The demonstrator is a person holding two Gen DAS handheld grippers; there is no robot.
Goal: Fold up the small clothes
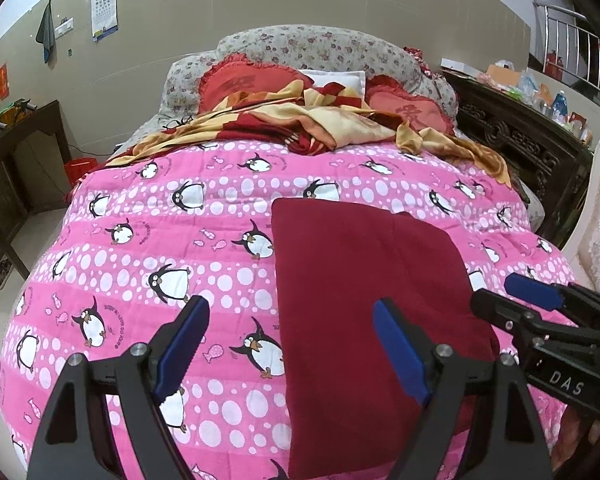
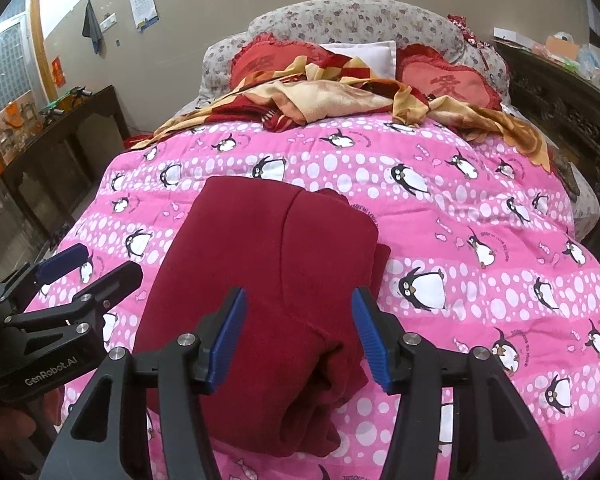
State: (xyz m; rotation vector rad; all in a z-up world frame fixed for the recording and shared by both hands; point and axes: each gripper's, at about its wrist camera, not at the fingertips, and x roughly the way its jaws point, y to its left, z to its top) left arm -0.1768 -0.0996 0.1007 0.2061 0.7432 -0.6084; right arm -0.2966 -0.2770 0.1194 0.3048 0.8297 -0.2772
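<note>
1. The red garment (image 2: 268,272) lies at the centre of the right wrist view and right of centre in the left wrist view (image 1: 364,304), flat on the pink quilt (image 1: 140,240); it reads as already folded into a rough rectangle, so I judge the folding well along, with a last fold or a tidy-up perhaps left.
2. The left gripper (image 1: 290,344) hangs over the garment's left edge, jaws spread wide and holding nothing; one blue pad (image 1: 182,348) sits over bare quilt, the other over red cloth, which suits a grasp on that edge.
3. The right gripper (image 2: 300,336) is likewise spread and empty, straddling the garment's near end at lower centre; both tools being apart from the cloth suggests a pause between folds.
4. Only the right wrist view shows the layering: a seam curving through the top layer, a second layer peeking out at the right edge, and bunched folds at the near end; the left wrist view shows a smoother slab with a straight left edge.
5. Each view catches the other gripper at its lower corner.
6. Beyond, at upper centre, a crumpled blanket (image 1: 300,120) and red cushions (image 2: 448,80) lie well apart from the garment.
</note>
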